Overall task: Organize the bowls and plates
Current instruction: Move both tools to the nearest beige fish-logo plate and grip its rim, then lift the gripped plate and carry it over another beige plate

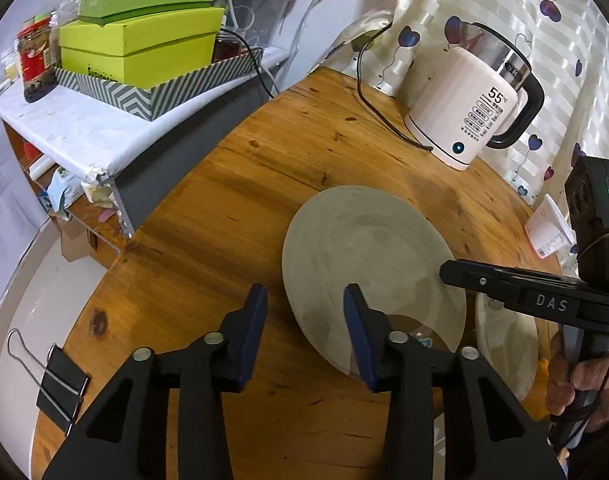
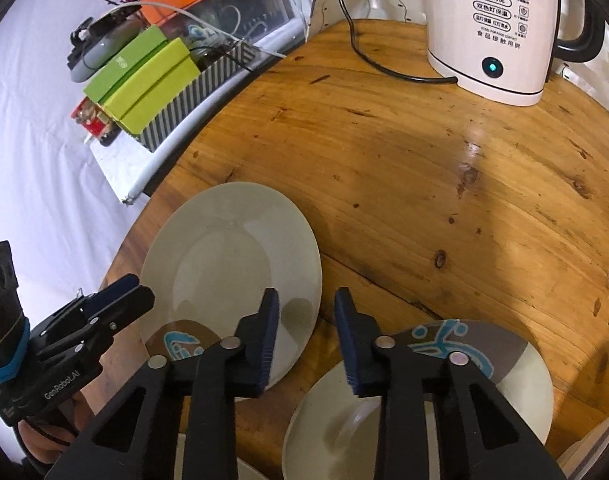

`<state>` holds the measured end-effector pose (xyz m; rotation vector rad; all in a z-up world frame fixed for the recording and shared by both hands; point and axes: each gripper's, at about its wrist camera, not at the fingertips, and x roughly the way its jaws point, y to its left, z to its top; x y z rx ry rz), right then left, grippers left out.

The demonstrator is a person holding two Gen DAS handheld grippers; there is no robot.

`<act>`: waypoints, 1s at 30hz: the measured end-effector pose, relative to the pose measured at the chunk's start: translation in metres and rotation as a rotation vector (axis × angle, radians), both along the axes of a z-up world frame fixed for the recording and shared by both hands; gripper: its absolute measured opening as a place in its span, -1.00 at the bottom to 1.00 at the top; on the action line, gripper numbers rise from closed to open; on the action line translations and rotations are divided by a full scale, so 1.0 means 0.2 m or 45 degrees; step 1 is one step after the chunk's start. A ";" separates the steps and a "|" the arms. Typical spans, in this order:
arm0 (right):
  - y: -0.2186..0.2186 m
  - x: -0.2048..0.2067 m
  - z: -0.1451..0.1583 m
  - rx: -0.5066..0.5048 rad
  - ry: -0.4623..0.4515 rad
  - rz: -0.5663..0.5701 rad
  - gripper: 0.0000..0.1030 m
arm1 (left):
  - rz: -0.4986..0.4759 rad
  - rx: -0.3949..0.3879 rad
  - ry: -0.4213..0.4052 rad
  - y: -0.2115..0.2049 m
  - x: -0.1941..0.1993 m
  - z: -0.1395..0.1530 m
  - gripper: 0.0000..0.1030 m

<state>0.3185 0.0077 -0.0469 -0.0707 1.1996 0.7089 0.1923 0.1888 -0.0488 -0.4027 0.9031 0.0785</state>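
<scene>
A pale grey plate (image 1: pixel 364 256) with a brown and blue motif lies on the round wooden table (image 1: pixel 264 168); it shows in the right wrist view (image 2: pixel 232 252) too. A second plate (image 2: pixel 520 384) with the same motif lies to its right, under my right gripper; its edge shows in the left wrist view (image 1: pixel 508 344). My left gripper (image 1: pixel 304 300) is open and empty, its right finger over the first plate's near-left rim. My right gripper (image 2: pixel 306 304) is open and empty, above the gap between the two plates. It shows from the side in the left wrist view (image 1: pixel 448 272).
A white electric kettle (image 1: pixel 468 108) with a black cord stands at the table's far side. A shelf to the left holds green boxes (image 1: pixel 140 44) in a striped tray and a jar (image 1: pixel 34 60). A binder clip (image 1: pixel 60 388) lies at the table's left edge. A paper packet (image 1: pixel 548 232) lies at right.
</scene>
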 end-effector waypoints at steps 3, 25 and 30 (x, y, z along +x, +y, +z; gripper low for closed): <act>0.00 0.01 -0.02 0.019 0.016 -0.005 -0.55 | -0.007 -0.002 0.003 0.00 0.01 -0.01 -0.25; 0.00 0.00 0.00 0.049 0.014 -0.019 -0.60 | -0.013 -0.024 -0.023 -0.01 0.01 0.02 -0.41; -0.01 -0.03 0.06 0.054 -0.001 -0.015 -0.60 | -0.009 -0.014 -0.035 -0.01 -0.03 0.08 -0.41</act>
